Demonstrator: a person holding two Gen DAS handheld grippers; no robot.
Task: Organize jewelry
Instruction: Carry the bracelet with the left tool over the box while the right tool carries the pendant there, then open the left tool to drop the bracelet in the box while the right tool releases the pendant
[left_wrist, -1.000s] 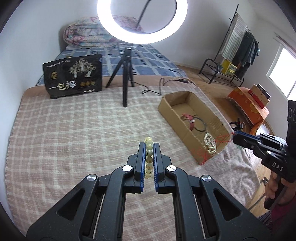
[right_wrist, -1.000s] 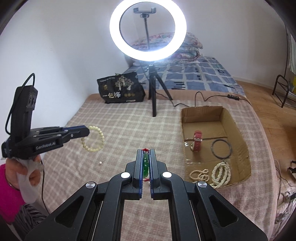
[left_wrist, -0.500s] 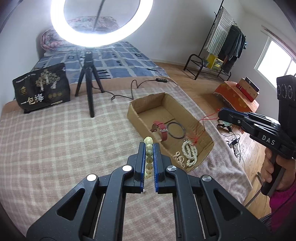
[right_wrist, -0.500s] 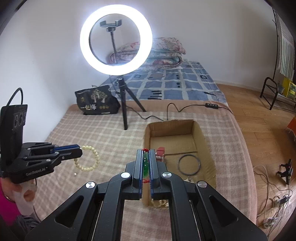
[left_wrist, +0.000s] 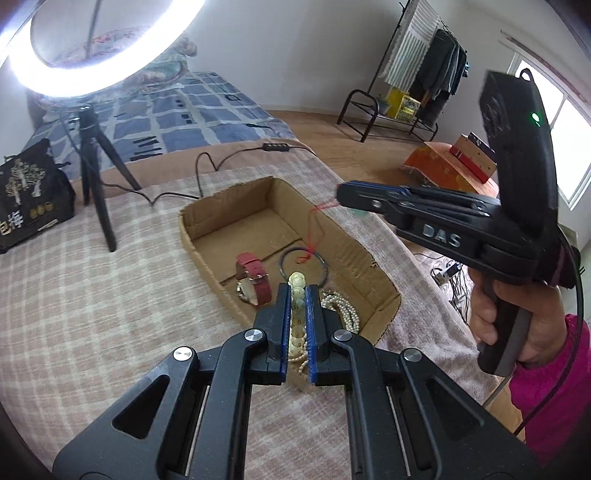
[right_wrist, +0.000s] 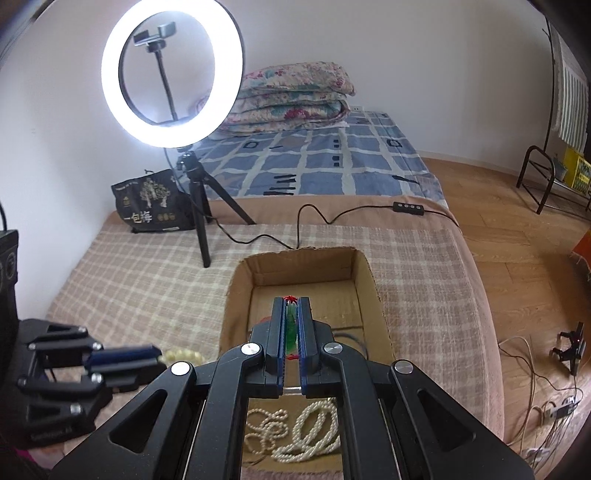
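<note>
My left gripper (left_wrist: 298, 291) is shut on a cream bead bracelet (left_wrist: 297, 314) and holds it over the near corner of the open cardboard box (left_wrist: 236, 206). My right gripper (right_wrist: 291, 302) is shut on a green pendant (right_wrist: 291, 325) with a red cord (left_wrist: 316, 229) that dangles into the box (right_wrist: 364, 266). In the box lie a red-strap watch (left_wrist: 253, 275), a dark bangle (left_wrist: 303, 263) and a white pearl necklace (right_wrist: 310, 434). The right gripper also shows in the left wrist view (left_wrist: 345, 192), above the box's right wall. The left gripper shows in the right wrist view (right_wrist: 155, 356), left of the box.
The box rests on a checked blanket (left_wrist: 92, 295) covering the bed. A ring light on a black tripod (right_wrist: 197, 206) stands behind the box, its cable (right_wrist: 314, 218) running past the box's far end. A black bag (right_wrist: 149, 201) sits at the back left. The bed edge drops to wooden floor (right_wrist: 517, 229) on the right.
Both grippers have moved toward the box with their jewelry. The right one now hangs over the box interior and the left one is at its near corner.
</note>
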